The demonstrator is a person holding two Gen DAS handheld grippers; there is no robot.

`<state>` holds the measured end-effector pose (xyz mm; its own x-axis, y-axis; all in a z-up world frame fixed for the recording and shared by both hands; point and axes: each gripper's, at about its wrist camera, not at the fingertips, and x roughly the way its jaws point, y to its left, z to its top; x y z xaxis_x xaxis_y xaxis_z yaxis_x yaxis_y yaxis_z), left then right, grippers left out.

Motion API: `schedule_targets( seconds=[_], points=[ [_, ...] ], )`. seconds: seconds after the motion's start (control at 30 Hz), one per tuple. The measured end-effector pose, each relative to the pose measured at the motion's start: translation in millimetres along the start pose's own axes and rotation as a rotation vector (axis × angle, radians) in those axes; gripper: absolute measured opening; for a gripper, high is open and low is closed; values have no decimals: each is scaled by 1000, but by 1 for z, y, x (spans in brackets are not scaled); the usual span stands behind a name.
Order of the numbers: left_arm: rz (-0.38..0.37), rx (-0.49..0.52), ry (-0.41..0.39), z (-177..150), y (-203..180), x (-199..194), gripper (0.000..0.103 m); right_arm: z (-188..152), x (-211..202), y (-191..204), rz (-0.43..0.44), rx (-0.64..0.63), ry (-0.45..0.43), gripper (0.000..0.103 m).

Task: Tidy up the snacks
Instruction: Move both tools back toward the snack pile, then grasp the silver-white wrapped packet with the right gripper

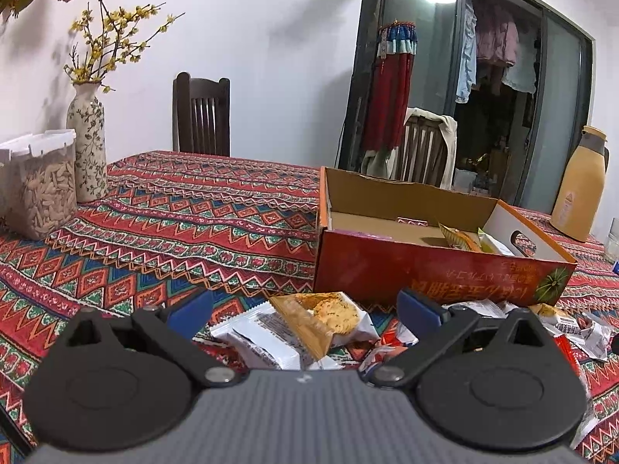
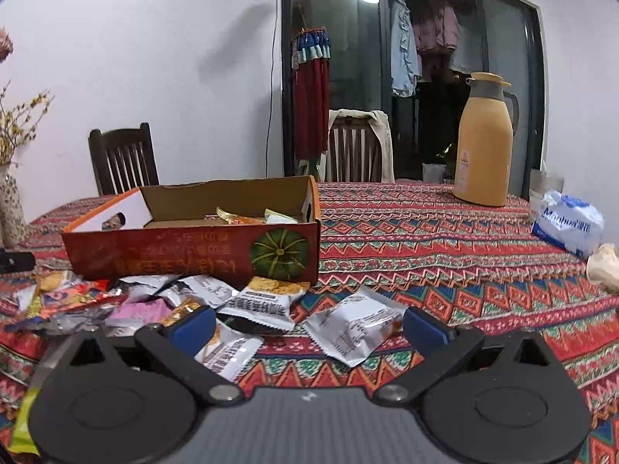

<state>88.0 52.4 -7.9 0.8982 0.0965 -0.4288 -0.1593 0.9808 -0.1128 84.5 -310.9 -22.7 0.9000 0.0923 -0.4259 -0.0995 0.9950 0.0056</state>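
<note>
An open red cardboard box (image 1: 425, 270) (image 2: 185, 255) stands on the patterned tablecloth with a few snack packets inside (image 1: 464, 239) (image 2: 247, 218). Loose snack packets lie in front of it. My left gripper (image 1: 305, 309) is open above a cracker packet (image 1: 329, 317) and a white packet (image 1: 263, 340). My right gripper (image 2: 309, 328) is open, low over the table, with a silver-white packet (image 2: 352, 328) between its blue fingers (image 2: 425, 328) and another white packet (image 2: 228, 352) beside the left finger. Neither gripper holds anything.
A flowered vase (image 1: 88, 143) and a clear container of seeds (image 1: 42, 185) stand at the left. A tan thermos jug (image 2: 483, 143) (image 1: 578, 185) and a blue-white tissue pack (image 2: 568, 224) sit at the right. Two chairs (image 1: 201, 112) (image 2: 356, 150) stand behind the table.
</note>
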Motion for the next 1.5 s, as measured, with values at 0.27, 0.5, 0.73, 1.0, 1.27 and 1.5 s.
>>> schedule_targets(
  seconds=[0.27, 0.5, 0.73, 1.0, 1.27, 1.5],
  points=[
    [3, -29, 8, 0, 4, 1, 103, 12, 27, -26, -18, -1, 95, 103],
    [10, -48, 17, 0, 6, 3, 103, 23, 65, -37, -46, 51, 167, 103],
    [12, -57, 34, 0, 8, 7, 103, 28, 96, -39, -83, 106, 219, 71],
    [5, -66, 42, 1, 10, 8, 103, 16, 86, -32, -66, 54, 218, 70],
    [5, -66, 41, 0, 10, 8, 103, 5, 69, -27, -70, 22, 215, 72],
    [5, -68, 41, 0, 10, 8, 103, 0, 59, -19, -58, 5, 216, 56]
  ],
)
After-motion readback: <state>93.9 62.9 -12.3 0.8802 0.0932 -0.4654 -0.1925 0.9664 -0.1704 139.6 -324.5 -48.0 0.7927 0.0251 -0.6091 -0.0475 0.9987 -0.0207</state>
